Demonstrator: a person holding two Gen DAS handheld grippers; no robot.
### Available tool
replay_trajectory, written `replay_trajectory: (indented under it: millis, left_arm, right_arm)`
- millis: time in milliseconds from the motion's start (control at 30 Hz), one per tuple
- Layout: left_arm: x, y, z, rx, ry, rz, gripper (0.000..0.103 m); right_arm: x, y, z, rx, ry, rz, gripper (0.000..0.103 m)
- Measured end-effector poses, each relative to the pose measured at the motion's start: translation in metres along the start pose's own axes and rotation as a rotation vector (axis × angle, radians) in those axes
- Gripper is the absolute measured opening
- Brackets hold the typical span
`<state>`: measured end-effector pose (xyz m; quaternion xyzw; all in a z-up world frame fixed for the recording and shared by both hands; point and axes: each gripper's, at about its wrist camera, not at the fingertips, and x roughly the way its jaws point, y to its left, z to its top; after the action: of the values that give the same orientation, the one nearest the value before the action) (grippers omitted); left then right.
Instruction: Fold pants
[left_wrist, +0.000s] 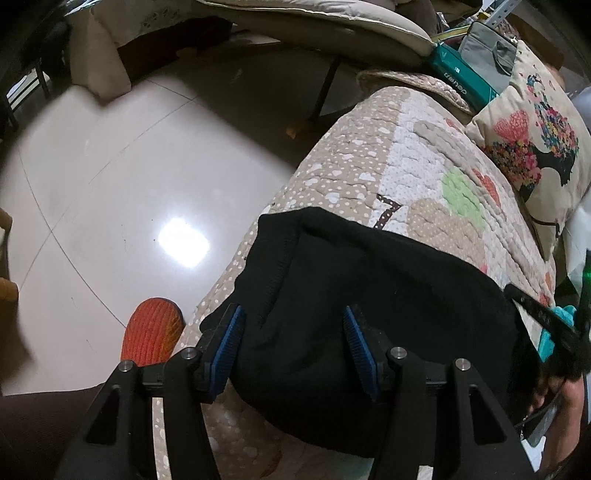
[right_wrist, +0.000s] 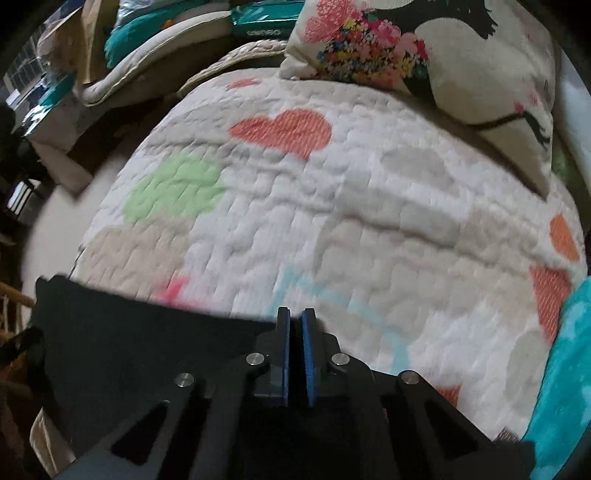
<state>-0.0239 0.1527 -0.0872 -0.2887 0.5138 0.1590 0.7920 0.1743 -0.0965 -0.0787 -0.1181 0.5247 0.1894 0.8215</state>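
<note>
Left gripper (left_wrist: 293, 349): jaws wide apart, straddling the black pants (left_wrist: 369, 295), nothing pinched. Pants lie bunched at the front edge of the quilted cover (left_wrist: 369, 147), partly overhanging toward the tiled floor (left_wrist: 110, 166). Risk: closing on a thick wad grabs several layers, skewing the fold; a drag could slide them off.

Right gripper (right_wrist: 295, 350): pads nearly together at the pants' far edge; whether cloth is caught, cannot tell

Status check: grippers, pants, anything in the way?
Left gripper open over black pants. Right gripper shut, grip unclear. Pants on quilt; pillow well clear.
</note>
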Motion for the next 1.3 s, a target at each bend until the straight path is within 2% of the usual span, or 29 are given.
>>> replay_trajectory:
  millis: [133, 267, 333, 400, 467, 633, 733, 867, 1033, 1133, 1300]
  left_arm:
    - [-0.002, 0.01, 0.004, -0.019, -0.013, -0.003, 0.055]
    - [-0.01, 0.05, 0.014, -0.104, -0.058, 0.0, 0.055]
    - [-0.013, 0.077, 0.015, -0.172, -0.058, -0.02, 0.055]
    - [-0.013, 0.103, 0.011, -0.261, -0.029, -0.106, 0.054]
    - [-0.012, 0.116, 0.004, -0.321, 0.008, -0.175, 0.054]
    - [-0.027, 0.099, -0.007, -0.326, -0.03, -0.242, 0.056]
    - [-0.014, 0.082, -0.017, -0.32, 0.003, -0.269, 0.057]
    - [0.009, 0.089, -0.032, -0.365, 0.052, -0.279, 0.057]
    - [0.017, 0.089, -0.029, -0.38, 0.04, -0.305, 0.059]
    - [0.022, 0.088, -0.028, -0.411, 0.045, -0.321, 0.068]
    - [0.023, 0.081, -0.024, -0.389, 0.049, -0.266, 0.069]
  right_arm:
    - [0.002, -0.01, 0.016, 0.058, -0.028, -0.089, 0.002]
    - [-0.015, -0.001, 0.02, 0.059, -0.063, -0.033, 0.006]
    - [-0.025, 0.015, 0.018, 0.019, -0.074, 0.024, 0.018]
    - [-0.03, 0.039, 0.02, -0.036, -0.074, 0.108, 0.043]
    - [-0.032, 0.062, 0.024, -0.082, -0.065, 0.197, 0.045]
    - [-0.031, 0.132, 0.03, -0.195, 0.03, 0.435, 0.047]
    - [-0.018, 0.17, 0.034, -0.271, 0.106, 0.493, 0.047]
    - [-0.004, 0.212, 0.032, -0.404, 0.171, 0.446, 0.047]
    - [0.019, 0.251, 0.031, -0.495, 0.217, 0.365, 0.047]
    - [0.037, 0.27, 0.035, -0.534, 0.226, 0.316, 0.052]
    - [0.048, 0.295, 0.03, -0.607, 0.251, 0.29, 0.052]
